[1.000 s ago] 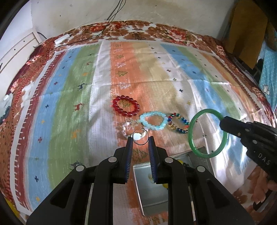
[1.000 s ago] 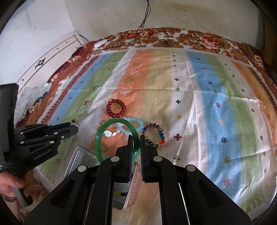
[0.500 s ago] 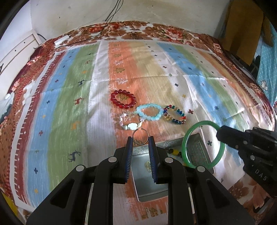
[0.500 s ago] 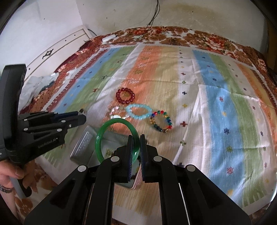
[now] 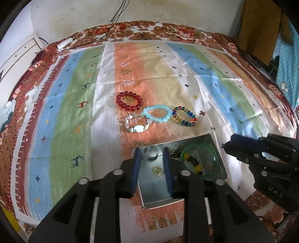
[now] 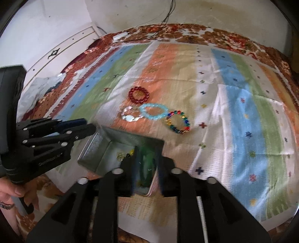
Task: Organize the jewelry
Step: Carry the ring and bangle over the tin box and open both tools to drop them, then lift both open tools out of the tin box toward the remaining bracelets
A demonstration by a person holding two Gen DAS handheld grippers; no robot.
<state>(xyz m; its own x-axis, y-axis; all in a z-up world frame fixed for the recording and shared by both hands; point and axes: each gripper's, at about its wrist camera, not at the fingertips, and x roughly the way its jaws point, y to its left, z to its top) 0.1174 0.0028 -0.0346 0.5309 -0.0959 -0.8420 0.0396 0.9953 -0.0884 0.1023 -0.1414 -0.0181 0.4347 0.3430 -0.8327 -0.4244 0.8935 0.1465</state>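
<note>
Both grippers, left point(image 5: 151, 164) and right point(image 6: 146, 164), hover over the tin point(image 5: 220, 164), jaws wide, empty.

Daylight was bright and soft; glare washed the striped cloth point(image 5: 214, 87) beyond the metal tin point(image 5: 220, 164). Fisheye bending curved every edge, and the right wrist view was smeared with motion blur.

Striped woven cloth point(image 5: 78, 115) in blue, green, orange and white bands, with small crosses, trees and deer, spread over red-brown floral bedspread point(image 5: 168, 31). Black cables point(image 5: 115, 16) hanging down pale stained wall point(image 5: 168, 11). White panelled furniture point(image 6: 61, 50) at left. Brown board point(image 5: 259, 30) at far right.
</note>
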